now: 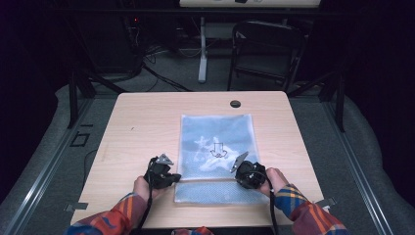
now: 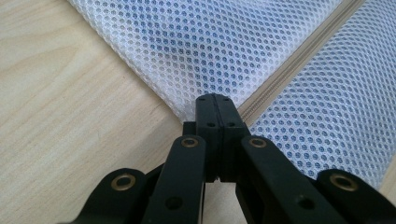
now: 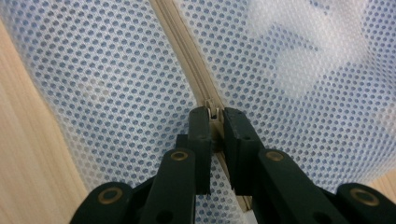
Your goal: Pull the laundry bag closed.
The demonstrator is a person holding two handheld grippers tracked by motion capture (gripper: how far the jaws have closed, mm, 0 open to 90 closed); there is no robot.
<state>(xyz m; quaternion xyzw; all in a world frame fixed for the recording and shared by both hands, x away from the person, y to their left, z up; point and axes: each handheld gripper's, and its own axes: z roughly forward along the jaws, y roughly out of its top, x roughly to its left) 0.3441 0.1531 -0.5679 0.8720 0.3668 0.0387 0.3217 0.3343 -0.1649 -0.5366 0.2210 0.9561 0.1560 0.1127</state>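
Mesh bag [image 1: 217, 152] lies flat mid-table [image 1: 142, 122], white netting w/ blue showing through, a beige zipper [image 1: 205, 179] running across its near end. Both hands in from the bottom edge, plaid sleeves [image 1: 303, 215], one gripper each, at opposite ends of that zipper line.

Left gripper [image 1: 173, 177] sits at the bag's left edge. In the left gripper view its jaws are pressed tight together, no gap btwn them, tips [image 2: 214, 100] right on the bag's edge [image 2: 187, 112] where the zipper [image 2: 289, 65] ends. Looks like they're pinching the mesh hem there, but the fabric btwn the pads is hidden, so can't say for sure.

Right gripper [image 1: 241, 172] is over the bag's right side, on the zipper line. Right gripper view: jaws clenched close, a small beige zipper pull [image 3: 213, 115] nipped between the tips [image 3: 213, 112], zipper tape [image 3: 182, 42] running away up the frame. Mesh [image 3: 107, 79] on both sides of it, wood at the left.
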